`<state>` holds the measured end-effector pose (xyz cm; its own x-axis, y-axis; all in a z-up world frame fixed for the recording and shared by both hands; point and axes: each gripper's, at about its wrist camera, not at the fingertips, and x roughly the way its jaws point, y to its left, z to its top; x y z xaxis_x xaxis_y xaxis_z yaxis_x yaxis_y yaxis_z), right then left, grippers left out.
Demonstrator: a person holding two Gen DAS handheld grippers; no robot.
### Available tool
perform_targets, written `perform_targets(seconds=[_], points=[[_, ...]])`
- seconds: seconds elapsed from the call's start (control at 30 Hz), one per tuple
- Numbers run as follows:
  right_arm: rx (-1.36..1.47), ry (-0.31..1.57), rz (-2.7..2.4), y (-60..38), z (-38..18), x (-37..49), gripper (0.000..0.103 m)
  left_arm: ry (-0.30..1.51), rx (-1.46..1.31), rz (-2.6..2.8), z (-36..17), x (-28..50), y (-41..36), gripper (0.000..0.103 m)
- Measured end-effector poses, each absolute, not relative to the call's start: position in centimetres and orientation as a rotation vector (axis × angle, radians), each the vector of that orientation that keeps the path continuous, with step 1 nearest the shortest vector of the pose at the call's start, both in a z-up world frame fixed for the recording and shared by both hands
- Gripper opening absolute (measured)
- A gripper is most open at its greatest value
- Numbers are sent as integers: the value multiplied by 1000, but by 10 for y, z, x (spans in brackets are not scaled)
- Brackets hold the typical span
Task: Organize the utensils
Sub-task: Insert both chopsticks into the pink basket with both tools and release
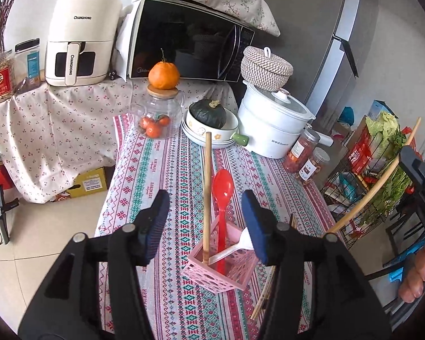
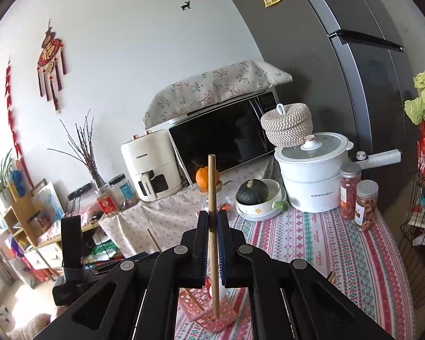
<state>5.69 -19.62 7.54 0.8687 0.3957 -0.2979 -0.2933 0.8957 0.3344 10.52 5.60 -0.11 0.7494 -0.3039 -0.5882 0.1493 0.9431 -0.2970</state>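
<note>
the pink utensil basket [image 1: 222, 269] is the landmark here. it stands on the patterned surface [image 1: 161, 170], and in the left wrist view it sits just below and ahead of the left gripper [image 1: 209, 221]. that gripper is open, with nothing pinched between its blue pads. one wooden chopstick [image 1: 206, 198] stands nearly upright in the basket, long way up and down, beside a red plastic spoon [image 1: 222, 198] and a white plastic spoon [image 1: 235, 248] that leans low over the rim.

the right gripper [image 2: 212, 221] is closed tight on a second wooden chopstick [image 2: 212, 187]. this stick also runs up and down, and its lower end hangs over the basket [image 2: 212, 314], so the right hand looks nearer to the next drop. i cannot tell if that tip touches the basket floor yet.

more chopsticks [image 1: 265, 297] lie flat on the surface just right of the basket, mostly hidden behind the left gripper's arm. a person's fingers [image 1: 419, 272] show at the right edge, cut off.
</note>
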Motion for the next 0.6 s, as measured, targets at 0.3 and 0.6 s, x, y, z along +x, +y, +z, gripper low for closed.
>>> perform_targets(seconds=[0.3, 0.6], points=[[310, 374, 397, -171, 71, 74, 6, 767, -281, -224, -16, 91, 74, 74], [249, 508, 388, -136, 23, 101, 6, 830, -271, -235, -32, 86, 77, 74]])
